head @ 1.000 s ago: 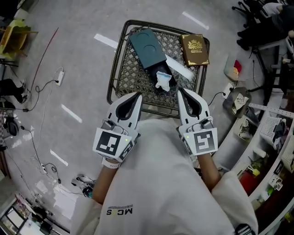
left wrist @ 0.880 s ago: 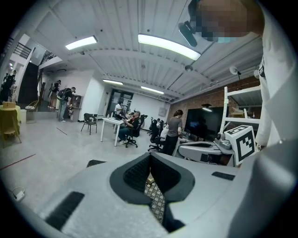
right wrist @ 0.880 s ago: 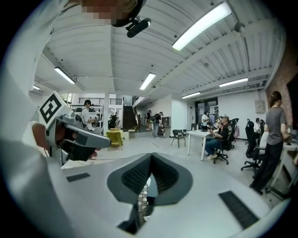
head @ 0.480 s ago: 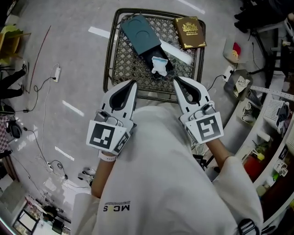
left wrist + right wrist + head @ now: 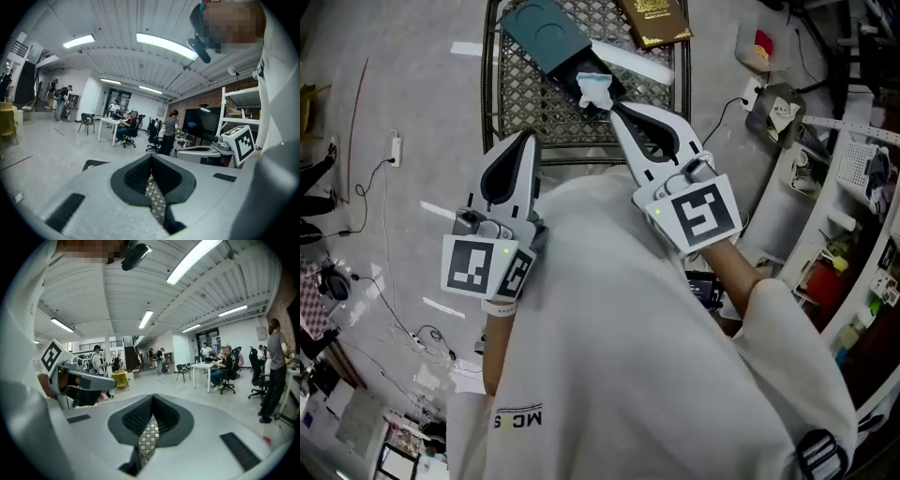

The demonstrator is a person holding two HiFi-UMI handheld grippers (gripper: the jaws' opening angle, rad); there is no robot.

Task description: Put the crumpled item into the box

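The crumpled white item point(image 5: 593, 88) lies at the near, open black end of a dark teal box point(image 5: 546, 32) on the metal mesh table point(image 5: 508, 103). My right gripper point(image 5: 617, 107) is shut and empty, its tip just short of the crumpled item. At the table's near edge my left gripper point(image 5: 526, 138), further left, is also shut with nothing in it. Both gripper views face out across the room. In the left gripper view the left gripper point(image 5: 151, 156) shows only a sliver of mesh through its jaws; the right gripper point(image 5: 152, 397) shows the same.
A brown book point(image 5: 654, 17) and a white strip point(image 5: 630, 62) lie on the table's far right. Cables and a power strip point(image 5: 394, 147) trail over the floor at left. Shelving and clutter point(image 5: 853, 178) stand to the right. The person's white shirt point(image 5: 609, 356) fills the lower view.
The table has slid toward the top of the head view. Both grippers stay shut; the right one's tip now reaches close to the crumpled item, and the left has shifted left.
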